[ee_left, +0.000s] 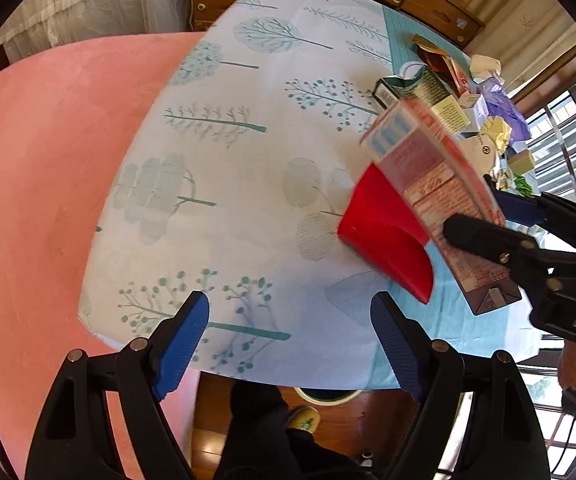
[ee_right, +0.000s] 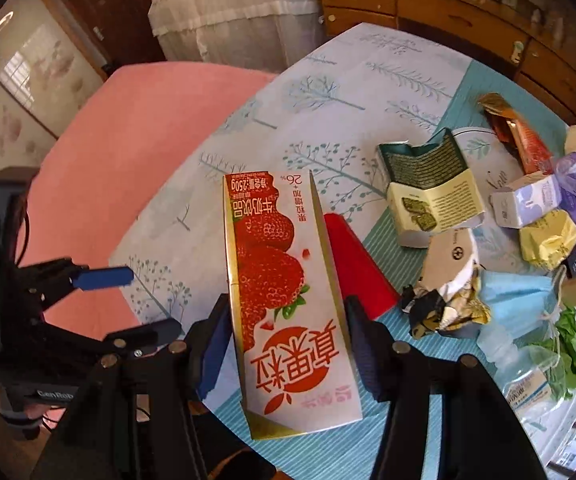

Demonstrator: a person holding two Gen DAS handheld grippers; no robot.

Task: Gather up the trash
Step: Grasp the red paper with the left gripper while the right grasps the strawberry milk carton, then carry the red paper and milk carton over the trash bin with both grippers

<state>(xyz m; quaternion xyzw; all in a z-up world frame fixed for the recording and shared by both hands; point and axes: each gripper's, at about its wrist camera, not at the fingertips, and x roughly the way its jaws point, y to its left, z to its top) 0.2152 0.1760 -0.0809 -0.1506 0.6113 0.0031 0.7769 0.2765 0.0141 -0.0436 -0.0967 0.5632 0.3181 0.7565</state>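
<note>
Right now the right gripper (ee_right: 286,344) has a strawberry milk carton (ee_right: 284,292) between its blue pads, which sit against the two narrow sides near the carton's base, so the box stands lengthwise along the fingers and tilts up off the table (ee_left: 248,168). That hold low on the carton leaves most of it free beyond the fingertips, which I judge handy for tipping it into a bin. Beneath the carton lies a red paper cup (ee_left: 383,240) on its side, its mouth toward the near table edge; whether the carton touches it I cannot tell. The left gripper (ee_left: 291,336) hangs over the near edge of the table with its jaws spread wide and nothing between them, seemingly kept ready for another piece. The rest of the trash sits in a heap toward the right side of the table: a green tea box (ee_right: 427,188), a crumpled blue face mask (ee_right: 515,304), a small clear bottle (ee_right: 523,380) and assorted wrappers. A waste bin (ee_left: 323,396) shows on the floor just under the near edge. The left half of the tablecloth is bare, and a pink sofa (ee_left: 48,180) borders that side, so there is open room to swing the carton back toward the edge.
</note>
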